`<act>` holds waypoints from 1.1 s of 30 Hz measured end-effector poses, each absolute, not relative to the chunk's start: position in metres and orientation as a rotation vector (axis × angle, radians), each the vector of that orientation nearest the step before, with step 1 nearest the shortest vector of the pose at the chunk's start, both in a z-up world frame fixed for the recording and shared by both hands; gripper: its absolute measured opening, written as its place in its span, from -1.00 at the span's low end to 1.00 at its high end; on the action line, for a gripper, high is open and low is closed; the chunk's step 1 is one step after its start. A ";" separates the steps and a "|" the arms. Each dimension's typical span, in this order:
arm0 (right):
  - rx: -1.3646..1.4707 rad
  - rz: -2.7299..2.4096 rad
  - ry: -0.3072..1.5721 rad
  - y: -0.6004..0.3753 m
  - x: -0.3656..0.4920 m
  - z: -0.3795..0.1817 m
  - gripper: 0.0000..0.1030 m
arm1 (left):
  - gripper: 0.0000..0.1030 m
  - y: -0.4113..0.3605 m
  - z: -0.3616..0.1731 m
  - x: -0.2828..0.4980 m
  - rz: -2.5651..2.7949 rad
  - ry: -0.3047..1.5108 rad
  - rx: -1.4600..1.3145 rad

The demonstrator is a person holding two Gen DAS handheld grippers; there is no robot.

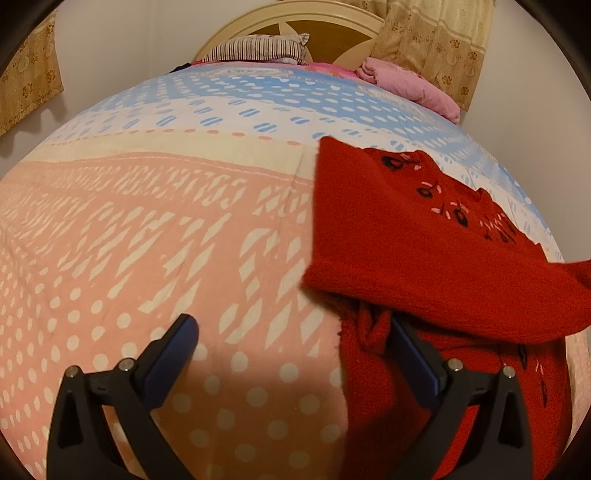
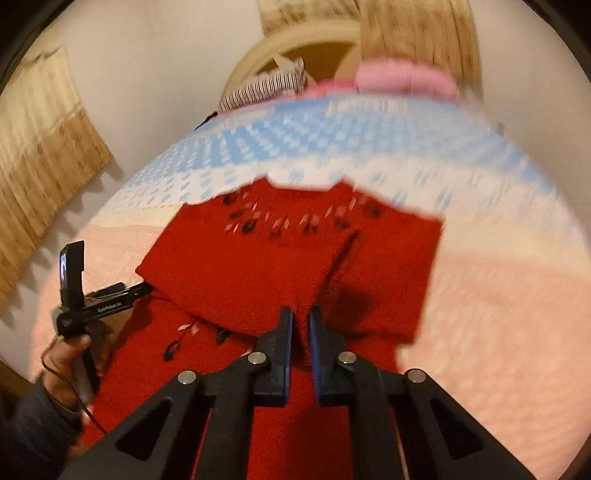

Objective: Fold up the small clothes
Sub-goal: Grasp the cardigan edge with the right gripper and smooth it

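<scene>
1. nearest the left wrist camera, the left gripper (image 1: pixel 295 347) has its jaws spread wide and grasps nothing; its left finger hangs over the bedspread (image 1: pixel 155 236), and its right finger sits at the edge of the red sweater (image 1: pixel 417 236).
2. nearest the right wrist camera, the right gripper (image 2: pixel 301 343) has its fingers drawn close with only a narrow gap between them; red knit shows in that gap, but i cannot tell whether the cloth is pinched.
3. the red sweater (image 2: pixel 258 258) lies on the bedspread (image 2: pixel 498 314), partly folded: an upper layer with dark and pale embroidery is laid across the lower part, which runs back toward both cameras.
4. in the right wrist view the left gripper (image 2: pixel 142 290) reaches in from the left side, touching the sweater's left edge, held by a hand (image 2: pixel 70 354).
5. the bedspread is pink with white dots and dashes near the cameras, and blue and white farther off.
6. at the far end stands a cream headboard (image 1: pixel 291 22) with a striped pillow (image 1: pixel 258 48) and a pink bundle of cloth (image 1: pixel 406 81); patterned tan curtains (image 1: pixel 436 40) hang beside it.
7. the right wrist view is blurred.
</scene>
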State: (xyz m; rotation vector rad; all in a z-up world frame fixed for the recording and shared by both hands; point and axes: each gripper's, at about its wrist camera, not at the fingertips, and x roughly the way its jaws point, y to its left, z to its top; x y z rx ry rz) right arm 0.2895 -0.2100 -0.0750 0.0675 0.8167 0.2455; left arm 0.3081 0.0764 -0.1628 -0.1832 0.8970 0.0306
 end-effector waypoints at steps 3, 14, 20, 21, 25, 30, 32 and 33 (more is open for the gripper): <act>0.061 0.214 0.843 -0.221 0.293 -0.085 -0.85 | 1.00 0.077 -0.163 0.308 0.030 0.896 -0.184; 0.102 0.127 0.946 -0.268 0.297 -0.137 -0.66 | 1.00 0.088 -0.155 0.294 -0.050 0.871 -0.241; 0.205 0.186 0.896 -0.271 0.307 -0.117 0.18 | 1.00 0.100 -0.132 0.287 -0.025 0.787 -0.294; 0.218 0.186 0.893 -0.271 0.313 -0.119 0.35 | 1.00 0.098 -0.130 0.290 -0.032 0.789 -0.294; 0.184 0.178 0.940 -0.263 0.336 -0.138 0.35 | 1.00 0.085 -0.130 0.301 -0.029 0.797 -0.229; 0.149 0.192 0.925 -0.261 0.341 -0.144 -0.75 | 1.00 0.068 -0.143 0.310 -0.039 0.848 -0.156; 0.111 0.171 0.887 -0.261 0.337 -0.134 -0.77 | 1.00 0.064 -0.147 0.310 -0.045 0.857 -0.147; 0.096 0.156 0.869 -0.262 0.335 -0.129 -0.80 | 1.00 0.063 -0.150 0.310 -0.047 0.864 -0.142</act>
